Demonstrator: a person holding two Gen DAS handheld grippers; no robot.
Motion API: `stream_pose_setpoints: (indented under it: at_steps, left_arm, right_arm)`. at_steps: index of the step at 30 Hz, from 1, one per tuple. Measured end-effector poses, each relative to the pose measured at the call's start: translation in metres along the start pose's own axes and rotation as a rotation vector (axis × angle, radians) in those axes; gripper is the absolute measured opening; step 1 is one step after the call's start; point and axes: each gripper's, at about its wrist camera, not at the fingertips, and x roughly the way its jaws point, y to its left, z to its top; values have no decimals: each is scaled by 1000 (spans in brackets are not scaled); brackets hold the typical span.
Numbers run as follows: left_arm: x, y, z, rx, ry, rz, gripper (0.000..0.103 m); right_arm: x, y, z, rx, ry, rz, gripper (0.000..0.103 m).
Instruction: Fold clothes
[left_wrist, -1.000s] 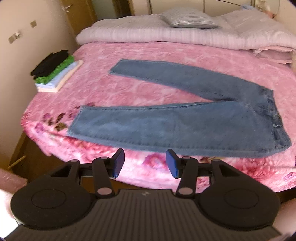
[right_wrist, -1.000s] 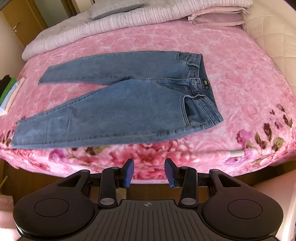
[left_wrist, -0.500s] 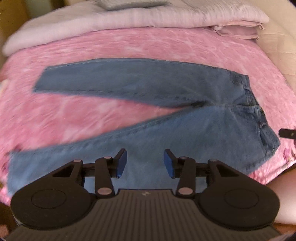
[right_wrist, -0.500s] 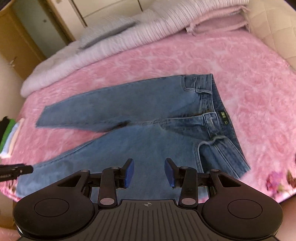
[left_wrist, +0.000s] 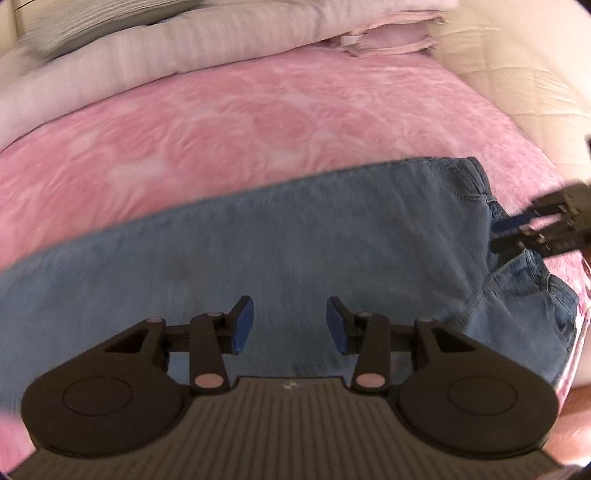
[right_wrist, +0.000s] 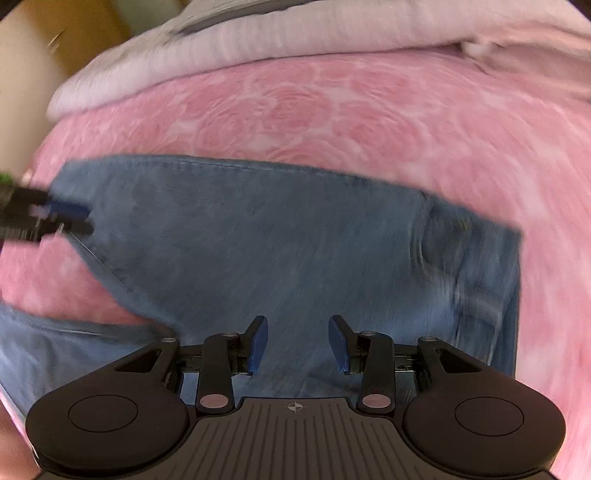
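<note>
Closest to the lens in the left wrist view, the left gripper (left_wrist: 290, 325) has its jaws spread wide with nothing between them, just hovering over denim at about 6 o'clock in the frame. Same deal in the right wrist view: the right gripper (right_wrist: 297, 345) is released, blue pads apart, also over fabric and not pinching anything. The jeans (left_wrist: 277, 258) lie flat on the pink floral bedspread (left_wrist: 221, 122) and fill most of the lower half of both shots. From the left camera the waistband end sits out toward 3 o'clock, and the right gripper pokes in there from the frame edge, its fingers right at the waistband, though it's too blurry to say whether they touch. From the right camera the jeans (right_wrist: 277, 240) spread across the middle, the waist end toward 3 o'clock, one leg running off toward 9 o'clock and the other leg peeking in at around 8 o'clock with a wedge of pink between them. The left gripper shows up at 9 o'clock there, tips at the edge of the far leg. Farther back, up around 12 o'clock, a pale striped quilt (right_wrist: 295, 44) is piled along the far side of the bed, and a bit of wooden furniture (right_wrist: 85, 33) sits at about 11 o'clock. Both frames are pretty motion-smeared.
</note>
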Motion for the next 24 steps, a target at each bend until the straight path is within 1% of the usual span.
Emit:
stream_pose_setpoints:
  at_steps: [6, 8, 9, 11, 14, 16, 18, 21, 22, 23, 24]
  left_arm:
    - [47, 44, 39, 219, 0, -44, 38]
    - [60, 59, 46, 287, 6, -36, 38]
    - [64, 66, 50, 318, 13, -35, 38]
    - [74, 79, 56, 383, 51, -42, 38]
    - [86, 97, 60, 464, 100, -38, 38]
    - [94, 112, 62, 476, 144, -39, 38]
    - [101, 128, 61, 446, 181, -72, 40]
    - [106, 144, 60, 370, 178, -125, 41]
    - [107, 145, 58, 367, 168, -127, 40]
    - [105, 142, 55, 375, 154, -121, 37]
    - [103, 139, 51, 386, 140, -115, 28]
  right_arm:
    - [41, -44, 56, -183, -6, -5, 41]
    - [55, -56, 74, -228, 5, -22, 41]
    - [62, -61, 82, -252, 17, -35, 41]
    - [77, -68, 95, -323, 70, -54, 41]
    - [95, -77, 105, -392, 160, -37, 41]
    - [103, -83, 109, -403, 203, -11, 41]
    - [107, -89, 111, -398, 223, 13, 41]
    - [109, -93, 109, -384, 228, 26, 41]
    - [108, -94, 108, -378, 225, 25, 39]
    - [108, -94, 106, -372, 221, 25, 30]
    - [106, -93, 104, -375, 214, 14, 25]
